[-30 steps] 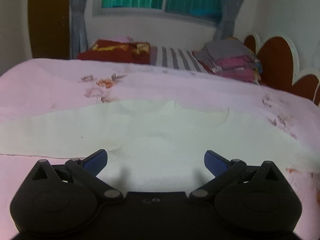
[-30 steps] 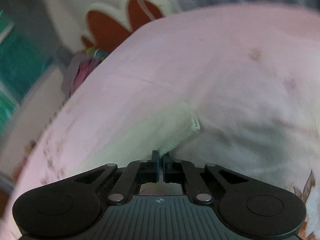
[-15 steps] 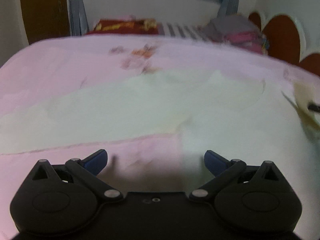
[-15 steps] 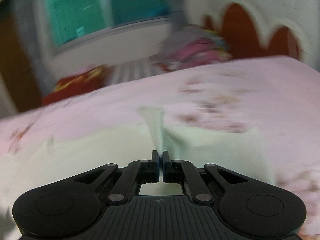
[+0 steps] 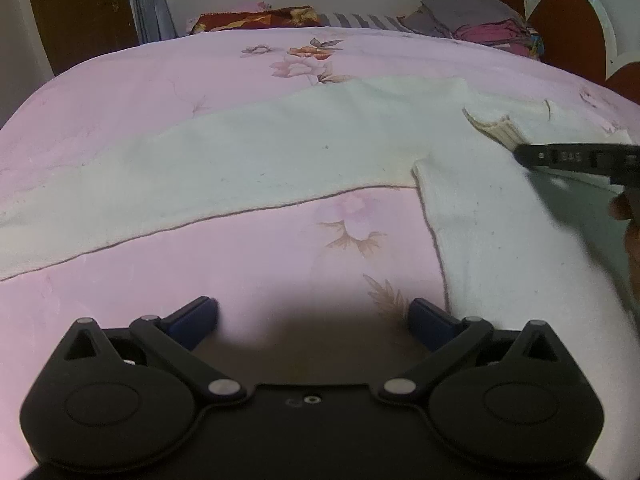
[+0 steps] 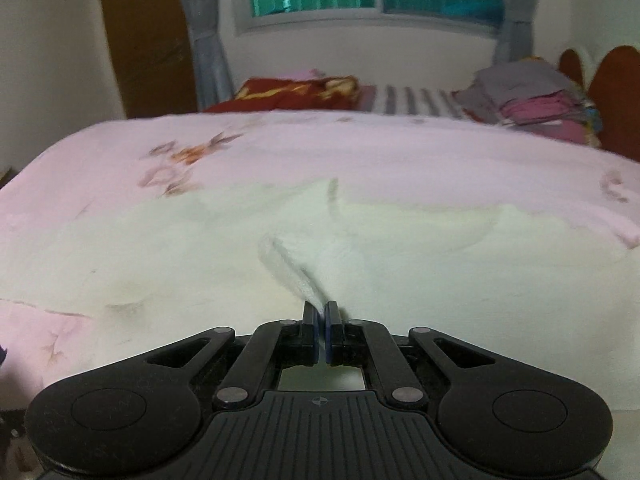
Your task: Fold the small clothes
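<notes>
We have the cream garment (image 5: 304, 148) spread flat across the middle of the pink floral bedspread (image 5: 200, 264). Right gripper (image 6: 323, 320) is clamped tight on a ribbed edge of it, lifting that bit off the bed. Left gripper (image 5: 312, 316) is spread wide and holds nothing, over bare bedspread beside the garment's near edge.

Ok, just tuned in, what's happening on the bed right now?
A cream garment lies spread on the pink floral bedspread. The right gripper is shut on a ribbed edge of the garment and holds it lifted above the rest of the cloth. The left gripper is open and empty, over bare bedspread beside the garment's near edge. No finished fold is visible yet.
</notes>
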{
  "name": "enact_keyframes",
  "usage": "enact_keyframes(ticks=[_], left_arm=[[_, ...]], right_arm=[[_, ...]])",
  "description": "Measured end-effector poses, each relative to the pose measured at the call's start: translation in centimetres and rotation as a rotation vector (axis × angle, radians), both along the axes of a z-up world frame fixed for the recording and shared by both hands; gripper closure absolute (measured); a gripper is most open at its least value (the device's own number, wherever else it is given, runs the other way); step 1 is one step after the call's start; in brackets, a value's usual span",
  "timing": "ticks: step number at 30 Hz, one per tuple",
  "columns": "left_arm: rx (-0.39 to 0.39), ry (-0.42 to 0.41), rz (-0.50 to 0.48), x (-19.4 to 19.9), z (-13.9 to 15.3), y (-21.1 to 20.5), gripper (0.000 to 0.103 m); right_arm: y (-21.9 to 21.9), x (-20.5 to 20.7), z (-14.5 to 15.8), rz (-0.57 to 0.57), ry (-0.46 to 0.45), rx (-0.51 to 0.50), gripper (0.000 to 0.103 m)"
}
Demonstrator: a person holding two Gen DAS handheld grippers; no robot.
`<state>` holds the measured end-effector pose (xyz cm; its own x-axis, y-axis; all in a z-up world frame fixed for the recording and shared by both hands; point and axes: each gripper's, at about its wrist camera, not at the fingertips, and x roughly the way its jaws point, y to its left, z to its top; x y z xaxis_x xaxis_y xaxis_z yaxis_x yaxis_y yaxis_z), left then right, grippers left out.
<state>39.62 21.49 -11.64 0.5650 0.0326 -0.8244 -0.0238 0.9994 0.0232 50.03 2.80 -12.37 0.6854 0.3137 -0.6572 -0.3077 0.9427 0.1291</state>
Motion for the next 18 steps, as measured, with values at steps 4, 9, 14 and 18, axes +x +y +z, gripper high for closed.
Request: enact_keyframes(ticks=[4, 9, 14, 18], left_arm=[[-0.022, -0.059, 0.024, -0.5, 0.5, 0.4, 0.012], [-0.197, -0.218, 0.031, 0.0, 3.5, -1.1, 0.029], [-0.500, -0.153, -0.033, 5.7, 2.7, -5.8, 0.061], [-0.532, -0.071, 0.023, 9.8, 0.5, -9.0, 0.061]], right_arm=[[0.4, -0.3, 0.1, 0.015, -0.043, -0.011, 0.058], [-3.7, -3.2, 1.4, -0.027, -0.086, 0.047, 0.061], [-10.3, -4.0, 0.8, -0.171, 0.018, 0.118, 0.092], [-14.2, -4.7, 0.6, -0.258, 0.050, 0.125, 0.092]])
